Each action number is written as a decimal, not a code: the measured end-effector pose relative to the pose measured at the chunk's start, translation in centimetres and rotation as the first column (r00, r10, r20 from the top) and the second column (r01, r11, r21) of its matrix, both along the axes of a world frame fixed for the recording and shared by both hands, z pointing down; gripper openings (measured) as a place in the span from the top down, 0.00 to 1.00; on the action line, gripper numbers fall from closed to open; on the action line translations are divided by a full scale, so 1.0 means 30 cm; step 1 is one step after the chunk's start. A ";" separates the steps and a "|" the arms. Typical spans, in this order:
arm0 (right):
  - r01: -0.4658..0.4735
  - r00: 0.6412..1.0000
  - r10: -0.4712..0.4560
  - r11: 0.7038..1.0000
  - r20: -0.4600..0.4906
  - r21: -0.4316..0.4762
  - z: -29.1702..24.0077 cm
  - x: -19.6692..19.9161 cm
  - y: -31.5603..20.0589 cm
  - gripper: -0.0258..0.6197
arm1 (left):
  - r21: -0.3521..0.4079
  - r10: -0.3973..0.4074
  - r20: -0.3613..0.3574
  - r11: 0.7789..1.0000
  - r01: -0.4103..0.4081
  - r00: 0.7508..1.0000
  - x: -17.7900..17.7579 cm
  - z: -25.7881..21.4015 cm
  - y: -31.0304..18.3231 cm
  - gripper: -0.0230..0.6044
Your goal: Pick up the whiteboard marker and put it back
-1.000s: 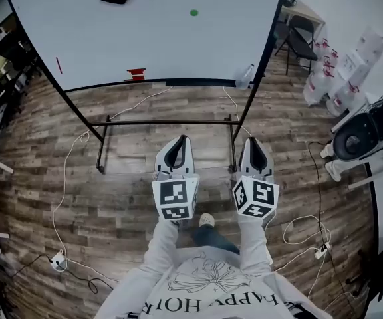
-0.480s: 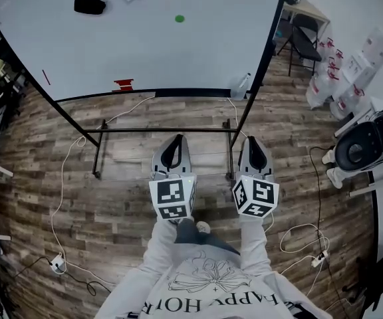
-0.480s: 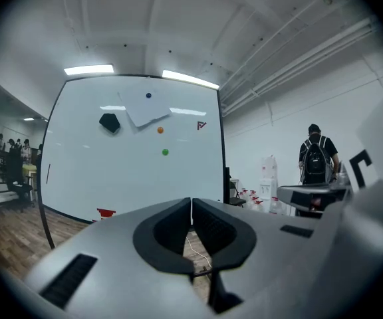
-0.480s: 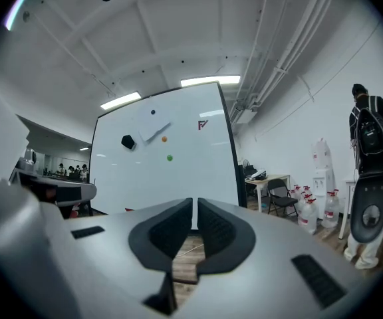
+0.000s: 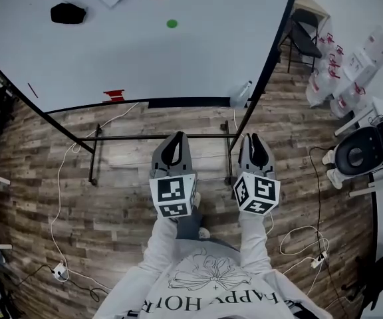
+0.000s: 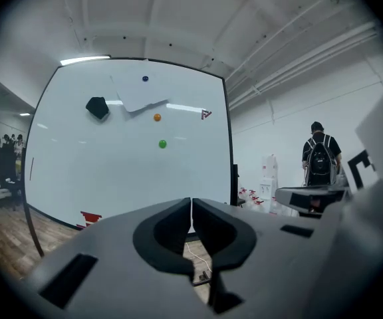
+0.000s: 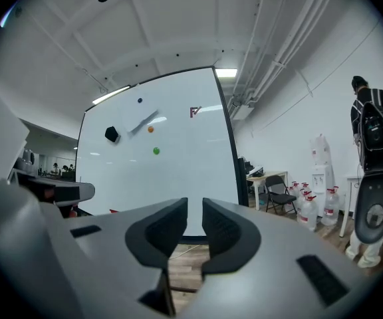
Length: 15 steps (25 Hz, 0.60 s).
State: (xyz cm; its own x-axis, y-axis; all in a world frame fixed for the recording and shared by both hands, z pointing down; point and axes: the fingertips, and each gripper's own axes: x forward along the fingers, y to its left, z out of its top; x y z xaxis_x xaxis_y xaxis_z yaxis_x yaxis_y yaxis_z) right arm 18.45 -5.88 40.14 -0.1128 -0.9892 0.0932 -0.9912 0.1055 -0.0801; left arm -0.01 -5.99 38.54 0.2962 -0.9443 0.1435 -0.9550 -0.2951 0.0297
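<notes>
Light grey sweatshirt (image 5: pixel 208 278) with a line-drawn flower and upside-down lettering at lower centre, long sleeves (image 5: pixel 153 258), dark trousers (image 5: pixel 188 223). Left gripper (image 5: pixel 177 138) and right gripper (image 5: pixel 254 137): grey shells, black-lined jaws, white cubes (image 5: pixel 173 196) of black square markers; the right's jaws have just been opening, nothing between

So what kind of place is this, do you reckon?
Probably an office or lab workroom: a large white whiteboard on a black metal stand, a black folding chair beside a light wooden desk, and big clear water jugs with red caps.
</notes>
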 end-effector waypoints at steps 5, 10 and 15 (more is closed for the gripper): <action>-0.029 1.000 0.029 1.000 -0.004 -0.006 -0.002 0.014 -0.203 0.86 | -0.005 0.032 0.000 0.999 -0.032 0.999 0.015 0.002 -0.212 0.95; -0.058 0.998 0.058 0.998 -0.001 -0.018 0.007 0.023 -0.381 0.85 | -0.010 0.061 0.002 0.998 -0.061 0.998 0.019 0.009 -0.400 0.95; -0.083 0.996 0.083 0.996 0.005 -0.039 0.035 0.034 -0.521 0.84 | -0.028 0.077 0.010 0.997 -0.077 0.997 0.010 0.036 -0.545 0.95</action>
State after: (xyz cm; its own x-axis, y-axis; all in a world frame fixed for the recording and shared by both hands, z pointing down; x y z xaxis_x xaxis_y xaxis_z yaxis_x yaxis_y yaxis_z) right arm 19.47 -21.50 41.19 -0.0308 -0.9909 0.1309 -0.9959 0.0192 -0.0887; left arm 0.30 -22.35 39.62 0.3661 -0.9144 0.1729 -0.9298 -0.3669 0.0288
